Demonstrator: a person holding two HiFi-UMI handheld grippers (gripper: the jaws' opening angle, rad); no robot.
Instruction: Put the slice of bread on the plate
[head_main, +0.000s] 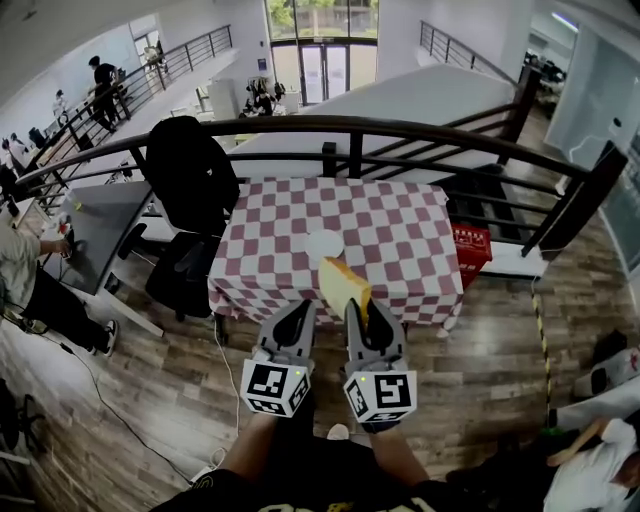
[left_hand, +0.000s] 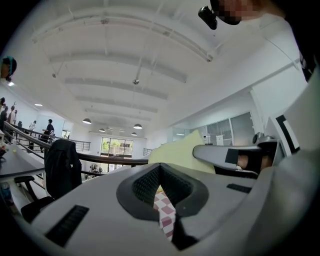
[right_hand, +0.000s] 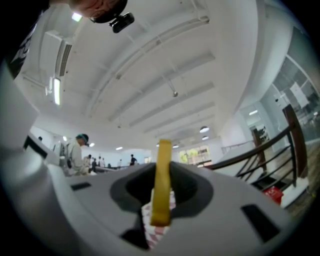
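A yellow-crusted slice of bread (head_main: 345, 285) stands on edge in my right gripper (head_main: 366, 312), whose jaws are shut on its lower end; in the right gripper view the bread (right_hand: 162, 180) rises straight up between the jaws. Ahead lies a white plate (head_main: 324, 245) near the middle of the red-and-white checkered table (head_main: 400, 225), with nothing on it. The bread hangs in the air over the table's near edge. My left gripper (head_main: 292, 322) is beside the right one, shut and holding nothing. In the left gripper view the bread (left_hand: 182, 152) shows to the right, past my own jaws.
A black office chair (head_main: 190, 185) with a jacket on it stands at the table's left. A dark curved railing (head_main: 400, 128) runs behind the table. A red crate (head_main: 472, 250) sits on the floor at the right. A grey desk (head_main: 100, 225) and people are at the far left.
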